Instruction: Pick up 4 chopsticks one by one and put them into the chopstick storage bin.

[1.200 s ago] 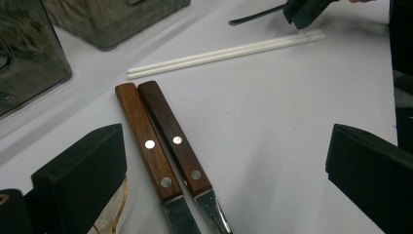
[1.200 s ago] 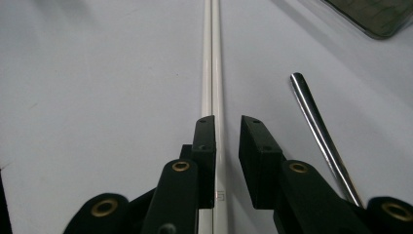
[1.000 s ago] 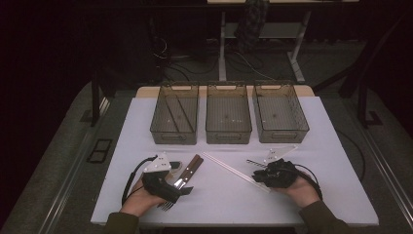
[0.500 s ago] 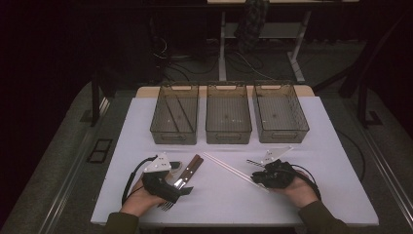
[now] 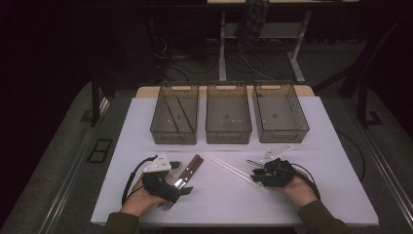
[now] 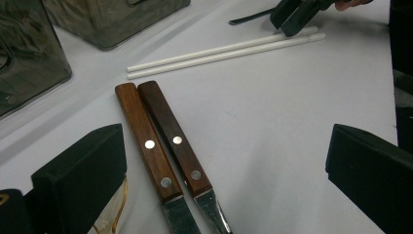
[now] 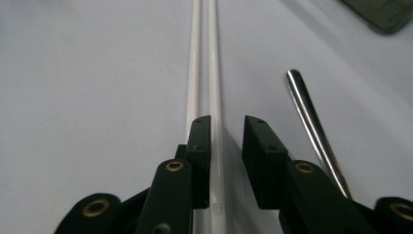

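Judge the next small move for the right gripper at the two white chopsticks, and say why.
Probably close the jaws. The right gripper straddles one of the two long white chopsticks, its jaws having just been opening, with a gap at each pad. The other chopstick lies just outside the left jaw, so shifting sideways first might gather both.

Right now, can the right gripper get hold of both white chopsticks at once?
Probably not. The right gripper has one of the white chopsticks between its jaws, while the other lies outside the left jaw. The jaws have just been opening, but the gap looks too narrow for both.
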`<move>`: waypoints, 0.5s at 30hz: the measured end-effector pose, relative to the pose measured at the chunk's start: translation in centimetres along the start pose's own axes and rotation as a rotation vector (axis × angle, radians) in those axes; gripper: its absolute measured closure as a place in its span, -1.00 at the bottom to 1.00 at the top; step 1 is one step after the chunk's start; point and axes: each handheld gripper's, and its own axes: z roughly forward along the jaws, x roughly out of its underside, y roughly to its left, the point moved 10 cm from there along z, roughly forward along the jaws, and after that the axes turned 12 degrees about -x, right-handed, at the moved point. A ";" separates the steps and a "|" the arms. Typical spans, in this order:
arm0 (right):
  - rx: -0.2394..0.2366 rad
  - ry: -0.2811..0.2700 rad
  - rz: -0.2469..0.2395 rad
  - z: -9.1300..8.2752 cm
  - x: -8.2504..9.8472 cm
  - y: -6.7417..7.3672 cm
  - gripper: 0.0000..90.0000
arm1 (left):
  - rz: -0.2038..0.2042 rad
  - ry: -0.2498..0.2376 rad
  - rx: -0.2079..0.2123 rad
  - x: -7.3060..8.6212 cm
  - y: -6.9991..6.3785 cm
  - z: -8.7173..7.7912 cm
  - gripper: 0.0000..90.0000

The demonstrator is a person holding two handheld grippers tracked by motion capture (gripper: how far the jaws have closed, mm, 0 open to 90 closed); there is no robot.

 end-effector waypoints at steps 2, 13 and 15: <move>-0.001 -0.014 0.005 0.0 -0.3 0.0 0.60 | 0.001 0.000 0.000 0.0 0.0 0.0 -1.00; 0.007 -0.013 -0.008 1.0 -0.7 0.0 0.72 | 0.000 0.000 0.002 0.0 0.0 0.0 -1.00; 0.007 -0.012 -0.008 1.2 -0.8 0.0 0.74 | -0.002 -0.002 0.001 0.0 0.0 0.0 -1.00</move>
